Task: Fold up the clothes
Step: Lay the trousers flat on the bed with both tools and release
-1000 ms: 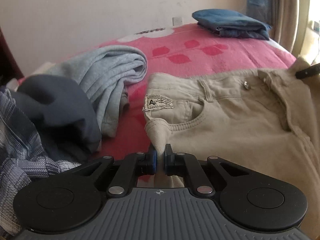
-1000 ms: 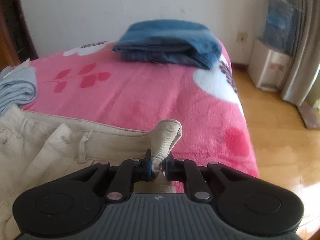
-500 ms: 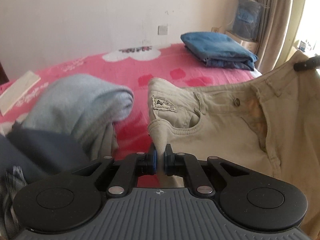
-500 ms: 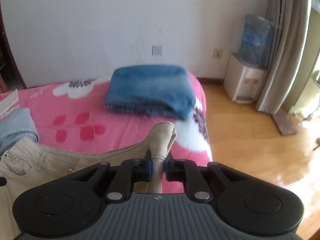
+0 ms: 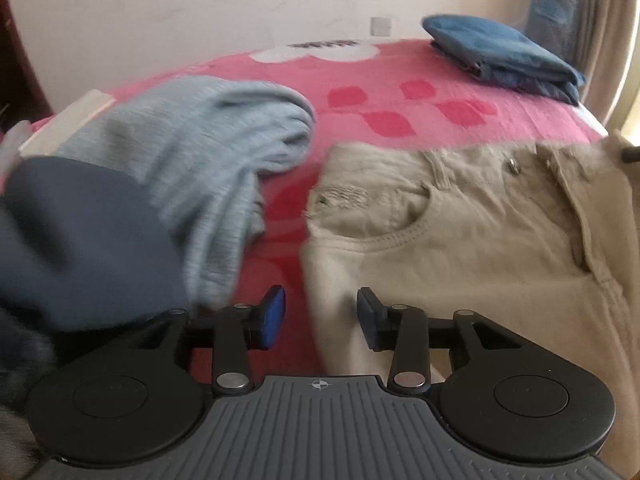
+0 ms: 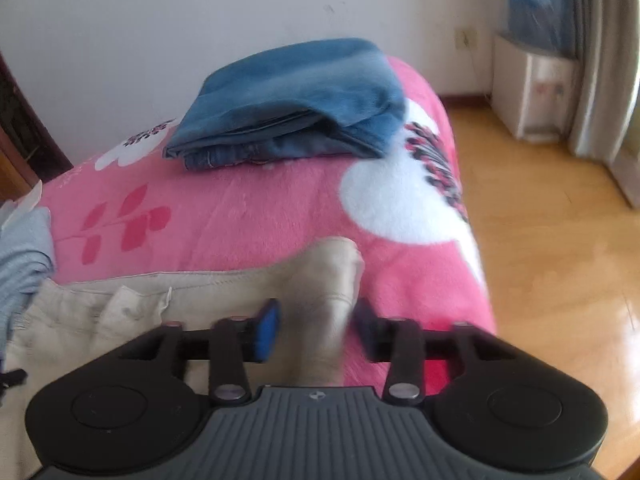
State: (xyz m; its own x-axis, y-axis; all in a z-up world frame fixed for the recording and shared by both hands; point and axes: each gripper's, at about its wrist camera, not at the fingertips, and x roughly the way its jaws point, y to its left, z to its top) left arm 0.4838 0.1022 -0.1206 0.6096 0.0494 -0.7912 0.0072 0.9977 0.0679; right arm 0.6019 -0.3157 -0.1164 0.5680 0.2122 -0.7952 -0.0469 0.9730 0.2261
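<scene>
1. Pink blanket (image 6: 248, 200) with white flowers and red leaf prints covers one bed, set against one pale wall (image 5: 200, 12); wooden floor (image 6: 552, 248) runs along the bed's right side.
2. One pair of beige trousers (image 5: 480, 240) lies flat on the blanket, waistband toward the far side, with one metal button (image 5: 513, 165) and one front pocket showing.
3. One pair of folded blue jeans (image 6: 296, 100) sits at the far end of the bed, well apart from the trousers.
4. One crumpled grey garment (image 5: 224, 152) lies just left of the trousers, and one dark navy garment (image 5: 80, 240) lies in front of it, partly over it.
5. One white water dispenser (image 6: 532, 92) with a blue bottle stands on the floor by one curtain (image 6: 600, 60).
6. Two grippers show. The left gripper (image 5: 320, 316) has just been opening: its jaws stand apart, the trousers' left edge between them, and neither pad presses the cloth.
7. The right gripper (image 6: 314, 328) has likewise just been opening: its jaws stand moderately wide, with a blurred fold of the trousers' right waist corner between them, free of both pads.
</scene>
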